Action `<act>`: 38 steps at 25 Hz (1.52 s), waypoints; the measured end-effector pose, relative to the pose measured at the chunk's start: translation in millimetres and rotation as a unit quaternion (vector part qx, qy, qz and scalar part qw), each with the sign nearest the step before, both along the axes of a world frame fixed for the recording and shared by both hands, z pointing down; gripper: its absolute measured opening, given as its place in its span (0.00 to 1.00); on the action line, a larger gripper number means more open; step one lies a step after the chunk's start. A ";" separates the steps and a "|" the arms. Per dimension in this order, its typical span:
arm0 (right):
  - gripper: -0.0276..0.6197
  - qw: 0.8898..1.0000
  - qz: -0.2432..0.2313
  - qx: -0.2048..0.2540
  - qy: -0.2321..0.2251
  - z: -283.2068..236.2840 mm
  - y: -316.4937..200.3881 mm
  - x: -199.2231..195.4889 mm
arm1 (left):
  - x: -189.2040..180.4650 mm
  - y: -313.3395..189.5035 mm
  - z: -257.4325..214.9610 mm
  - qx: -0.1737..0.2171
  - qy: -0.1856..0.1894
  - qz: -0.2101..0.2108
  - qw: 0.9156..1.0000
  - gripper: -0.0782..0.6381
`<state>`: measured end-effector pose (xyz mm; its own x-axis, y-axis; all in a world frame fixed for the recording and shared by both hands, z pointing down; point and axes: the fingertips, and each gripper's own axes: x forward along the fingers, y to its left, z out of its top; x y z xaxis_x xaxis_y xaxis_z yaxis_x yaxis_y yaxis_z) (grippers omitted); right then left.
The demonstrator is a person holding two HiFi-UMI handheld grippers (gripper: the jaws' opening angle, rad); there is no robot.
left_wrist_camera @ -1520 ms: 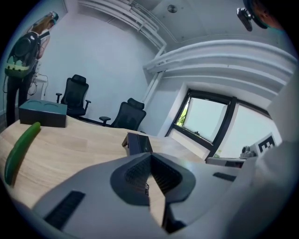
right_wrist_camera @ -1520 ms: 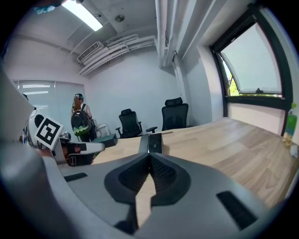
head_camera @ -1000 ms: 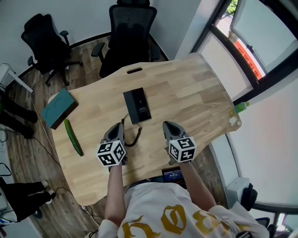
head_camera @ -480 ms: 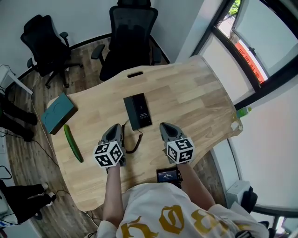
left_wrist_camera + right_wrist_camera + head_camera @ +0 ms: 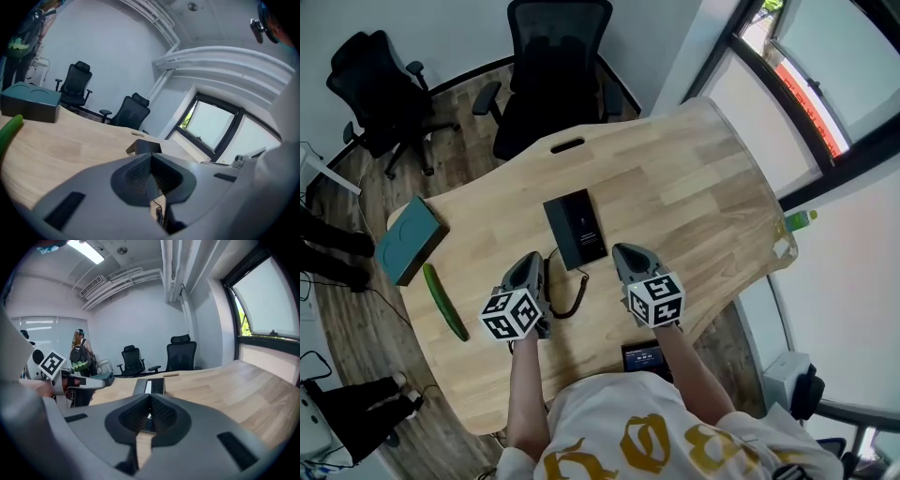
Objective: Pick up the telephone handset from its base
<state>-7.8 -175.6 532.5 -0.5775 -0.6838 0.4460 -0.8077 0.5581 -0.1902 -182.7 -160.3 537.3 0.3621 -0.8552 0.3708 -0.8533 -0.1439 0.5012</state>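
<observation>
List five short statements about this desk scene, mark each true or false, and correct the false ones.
1. The telephone lies on the wooden table, and neither pair of tongs touches it. True.
2. The left tongs are wide open. False: they are shut, with nothing between them.
3. The cucumber lies to the right of the telephone. False: it lies near the table's left edge, close to the teal box.
4. The right tongs are shut and empty. True.
5. A coiled cord lies on the table between the two pairs of tongs. True.
</observation>
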 end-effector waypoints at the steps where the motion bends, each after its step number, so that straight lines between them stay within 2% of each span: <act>1: 0.05 1.000 -0.003 -0.001 0.002 2.3 -0.9 -1.0 | 2.0 -2.0 2.0 -0.001 -0.001 0.001 1.000 0.12; 8: 0.05 1.000 -0.023 -0.009 0.006 13.7 -1.2 -6.0 | 14.0 -8.3 20.1 -0.019 -0.011 0.013 1.000 0.12; 15: 0.05 0.999 -0.020 -0.028 0.000 29.4 -9.3 -9.2 | 21.4 -11.3 31.7 -0.033 0.002 0.037 0.999 0.12; 20: 0.05 0.999 -0.019 -0.037 0.006 37.4 -13.8 -8.0 | 26.0 -20.6 41.0 -0.045 0.036 0.048 0.997 0.26; 38: 0.05 0.997 -0.008 -0.068 0.019 71.2 -27.9 -4.5 | 37.3 -46.5 78.7 -0.078 0.059 0.079 0.992 0.34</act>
<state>-12.3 -203.5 603.6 -0.5684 -0.6064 0.5560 -0.8072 0.5418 -0.2342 -145.4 -206.8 616.0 0.5368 -0.7192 0.4412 -0.7596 -0.1844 0.6237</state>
